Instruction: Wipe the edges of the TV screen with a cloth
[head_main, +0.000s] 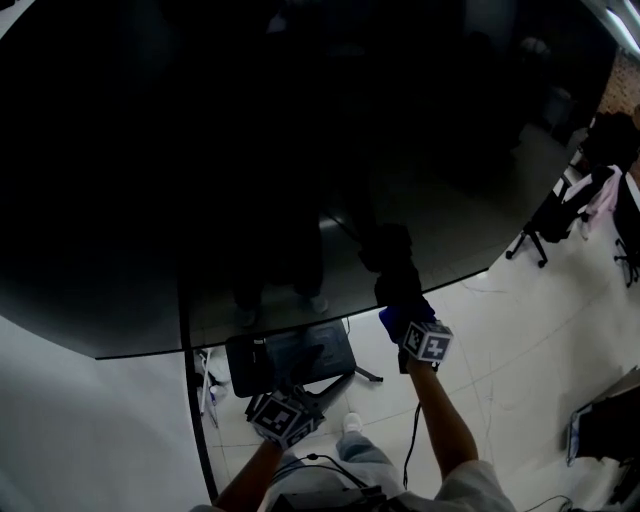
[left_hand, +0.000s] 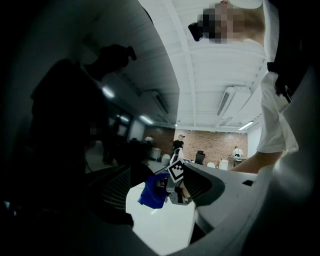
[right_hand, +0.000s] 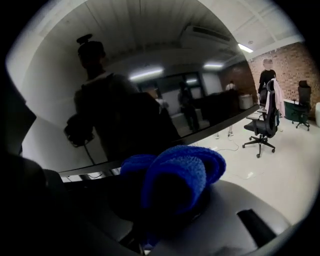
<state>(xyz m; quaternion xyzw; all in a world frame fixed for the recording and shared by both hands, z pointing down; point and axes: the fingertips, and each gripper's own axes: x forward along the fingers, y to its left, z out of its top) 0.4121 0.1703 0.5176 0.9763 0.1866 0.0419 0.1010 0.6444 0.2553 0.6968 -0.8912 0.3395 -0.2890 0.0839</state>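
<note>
The black TV screen (head_main: 260, 150) fills the top of the head view; its lower edge (head_main: 300, 328) slants up to the right. My right gripper (head_main: 417, 332) is shut on a blue cloth (head_main: 400, 318), which is held right at that lower edge. In the right gripper view the bunched cloth (right_hand: 175, 177) covers the jaws, with the screen's edge (right_hand: 200, 136) just beyond. My left gripper (head_main: 284, 414) hangs lower, below the screen, with its jaws apart and nothing between them. From the left gripper view, the cloth (left_hand: 151, 192) and the right gripper's marker cube (left_hand: 176, 170) show ahead.
A dark stand base (head_main: 290, 360) sits on the white floor under the screen. An office chair (head_main: 555, 215) stands at the right, also seen as the chair (right_hand: 263, 125). People (left_hand: 178, 142) stand far off by a brick wall. A cable (head_main: 412, 440) hangs by my right arm.
</note>
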